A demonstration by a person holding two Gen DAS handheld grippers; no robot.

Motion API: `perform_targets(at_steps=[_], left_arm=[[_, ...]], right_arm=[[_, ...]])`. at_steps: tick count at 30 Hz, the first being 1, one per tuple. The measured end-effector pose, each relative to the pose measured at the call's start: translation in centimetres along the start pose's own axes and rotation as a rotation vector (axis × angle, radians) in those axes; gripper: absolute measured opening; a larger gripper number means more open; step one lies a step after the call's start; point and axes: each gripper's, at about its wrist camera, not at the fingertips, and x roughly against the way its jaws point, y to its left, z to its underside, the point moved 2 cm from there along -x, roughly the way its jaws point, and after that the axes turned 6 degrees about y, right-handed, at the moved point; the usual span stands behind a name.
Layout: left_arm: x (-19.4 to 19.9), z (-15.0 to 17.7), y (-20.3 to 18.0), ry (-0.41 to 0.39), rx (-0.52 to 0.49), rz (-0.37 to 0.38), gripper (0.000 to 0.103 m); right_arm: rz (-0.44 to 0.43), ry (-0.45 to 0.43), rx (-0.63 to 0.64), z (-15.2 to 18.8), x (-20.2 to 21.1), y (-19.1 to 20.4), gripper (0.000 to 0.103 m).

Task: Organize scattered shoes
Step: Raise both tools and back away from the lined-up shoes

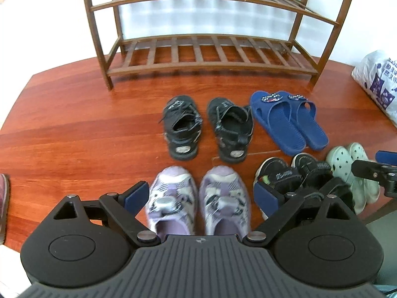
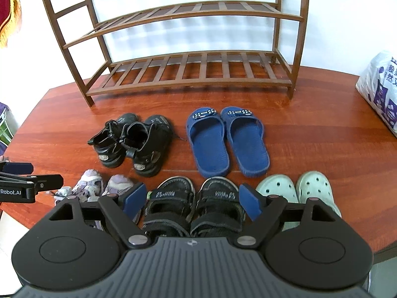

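Note:
Five pairs of shoes stand on a red-brown wooden surface in front of an empty wooden shoe rack [image 1: 211, 59]. My left gripper [image 1: 201, 195] is open, its blue pads standing either side of a pair of purple sneakers [image 1: 173, 198] without touching them. My right gripper [image 2: 192, 201] is open too, straddling a pair of black strap sandals [image 2: 171, 198]. Farther back sit black lace shoes [image 1: 182, 126] and blue slippers [image 2: 228, 141]. Mint clogs [image 2: 297, 186] stand at the right of the front row.
A white printed plastic bag [image 2: 379, 87] lies at the right edge of the surface. A dark red object [image 1: 3, 193] pokes in at the far left. Bare wood stretches left of the shoes. The rack's two lower shelves [image 2: 188, 74] hold nothing.

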Motion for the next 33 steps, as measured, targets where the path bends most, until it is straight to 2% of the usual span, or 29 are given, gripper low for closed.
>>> perform_targets(at_steps=[10, 17, 33], left_arm=[[1.9, 2.9, 2.7, 0.011, 0.014, -0.007, 0.093], [2.1, 4.3, 3.2, 0.024, 0.020, 0.002, 0.093], [2.1, 5.2, 3.7, 0.042, 0.016, 0.001, 0.094]], right_arm=[[0.043, -0.018, -0.026, 2.9, 1.3, 1.5, 0.087], [0.067, -0.015, -0.024, 4.2, 1.4, 2.0, 0.087], [0.076, 0.007, 0.000, 5.0, 0.9, 3.4, 0.088]])
